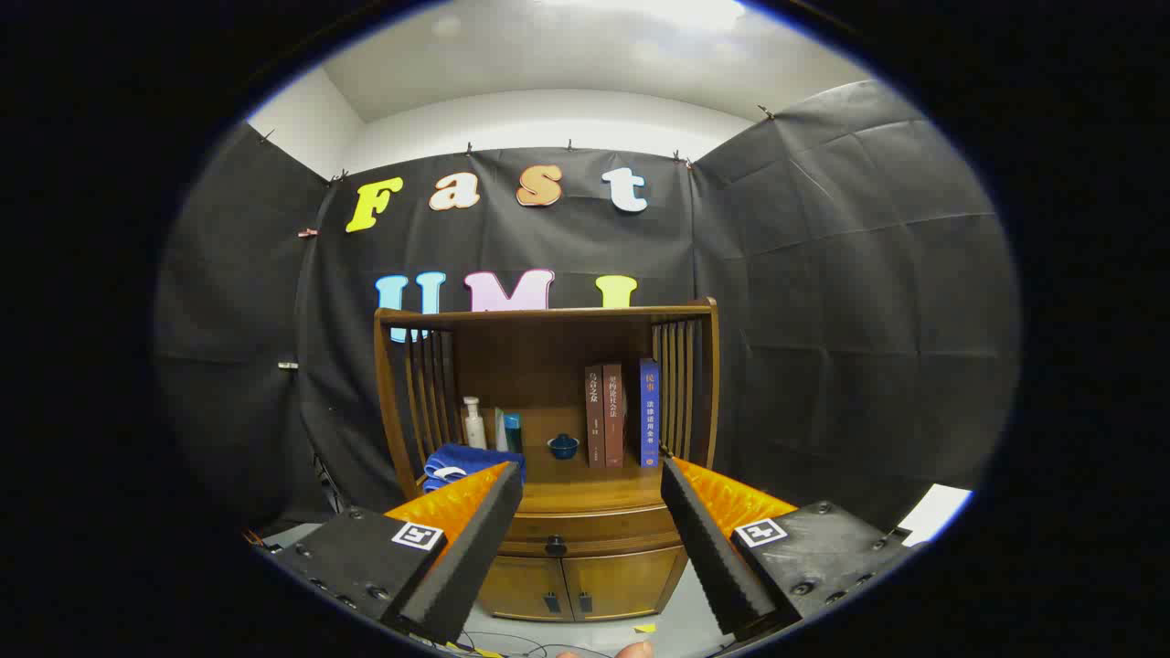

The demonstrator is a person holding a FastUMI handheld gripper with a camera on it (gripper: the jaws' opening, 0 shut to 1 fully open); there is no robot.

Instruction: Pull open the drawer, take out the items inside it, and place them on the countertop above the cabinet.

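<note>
**Drawer still shut, gripper lined up on the knob**

Gripper view: the gripper (592,498) has its fingers spread wide with nothing between them, aimed at a wooden cabinet (548,411) standing against the booth wall. The drawer (594,532) lies just beyond the fingertips, closed flush, with its small dark knob (555,546) between the two fingers and nearer the left one. Whatever is inside the drawer is hidden. Below it are two cabinet doors (580,585). The countertop (585,493) above the drawer already carries a blue cloth (471,463) at the left, a white pump bottle (473,422), a small blue lidded bowl (563,446) and a row of upright books (622,416).

The knob looks small and rounded, so a closing grip that lands off-centre could slip off it. A pull angled sideways might jam the drawer or rock the cabinet, tipping the books or bottle. The crowded countertop leaves free space mostly at the front middle; setting items down carelessly could knock the bowl
</note>
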